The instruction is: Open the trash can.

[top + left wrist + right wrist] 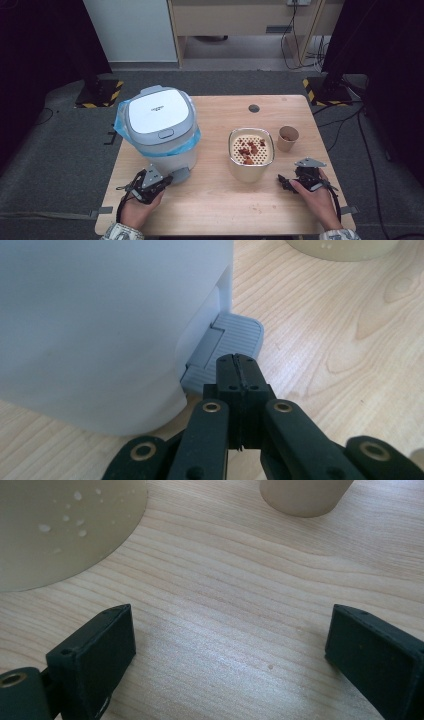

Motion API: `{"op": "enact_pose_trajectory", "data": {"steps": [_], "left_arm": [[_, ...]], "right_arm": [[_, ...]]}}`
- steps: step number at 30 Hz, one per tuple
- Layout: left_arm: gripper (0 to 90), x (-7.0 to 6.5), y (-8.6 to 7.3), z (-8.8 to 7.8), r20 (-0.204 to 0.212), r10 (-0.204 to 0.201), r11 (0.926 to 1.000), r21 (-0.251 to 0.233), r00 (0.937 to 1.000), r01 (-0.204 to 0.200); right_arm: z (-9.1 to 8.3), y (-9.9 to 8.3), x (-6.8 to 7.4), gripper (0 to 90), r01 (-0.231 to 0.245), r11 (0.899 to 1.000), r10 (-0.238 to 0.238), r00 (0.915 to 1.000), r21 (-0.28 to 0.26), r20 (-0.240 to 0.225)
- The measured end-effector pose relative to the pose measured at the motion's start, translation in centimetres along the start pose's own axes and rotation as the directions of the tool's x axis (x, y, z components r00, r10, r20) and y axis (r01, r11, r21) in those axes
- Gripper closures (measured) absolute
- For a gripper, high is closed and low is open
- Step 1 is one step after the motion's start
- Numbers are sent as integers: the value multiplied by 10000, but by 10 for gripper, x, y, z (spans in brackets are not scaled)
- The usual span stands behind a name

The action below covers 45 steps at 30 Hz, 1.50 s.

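Observation:
A white pedal bin [160, 135] with a grey lid and a blue liner stands on the left of the wooden table [210, 210], its lid down. The bin's grey foot pedal [235, 335] juts out at the base. My left gripper [239, 362] is shut with nothing between its jaws, and its tips sit over the near end of the pedal [181, 174]. Whether they press on it I cannot tell. In the high view the left gripper [170, 178] points right toward the pedal. My right gripper [232, 650] hovers open over bare wood, and in the high view it [281, 179] is right of the cream container.
A cream container [251, 152] with a perforated insert and red-brown scraps stands at mid table. Its wet side [60, 525] is close to the right gripper. A paper cup [288, 138] stands to the container's right, also ahead of the right gripper [305, 495].

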<state>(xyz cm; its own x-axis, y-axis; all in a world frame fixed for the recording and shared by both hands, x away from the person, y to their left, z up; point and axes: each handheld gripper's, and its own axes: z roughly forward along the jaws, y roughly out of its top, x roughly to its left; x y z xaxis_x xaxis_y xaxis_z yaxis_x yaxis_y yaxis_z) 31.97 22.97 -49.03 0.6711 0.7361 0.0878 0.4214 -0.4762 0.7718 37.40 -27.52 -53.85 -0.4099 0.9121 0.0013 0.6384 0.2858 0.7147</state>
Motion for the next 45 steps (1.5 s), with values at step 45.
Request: {"op": "enact_pose_trajectory", "data": {"steps": [45], "left_arm": [[898,-15,8,35,-943,1239,9878,1066,9878,-1137]], "right_arm": [[-1,-1,1,61,50,10000,-50,10000,-19,-25]]}}
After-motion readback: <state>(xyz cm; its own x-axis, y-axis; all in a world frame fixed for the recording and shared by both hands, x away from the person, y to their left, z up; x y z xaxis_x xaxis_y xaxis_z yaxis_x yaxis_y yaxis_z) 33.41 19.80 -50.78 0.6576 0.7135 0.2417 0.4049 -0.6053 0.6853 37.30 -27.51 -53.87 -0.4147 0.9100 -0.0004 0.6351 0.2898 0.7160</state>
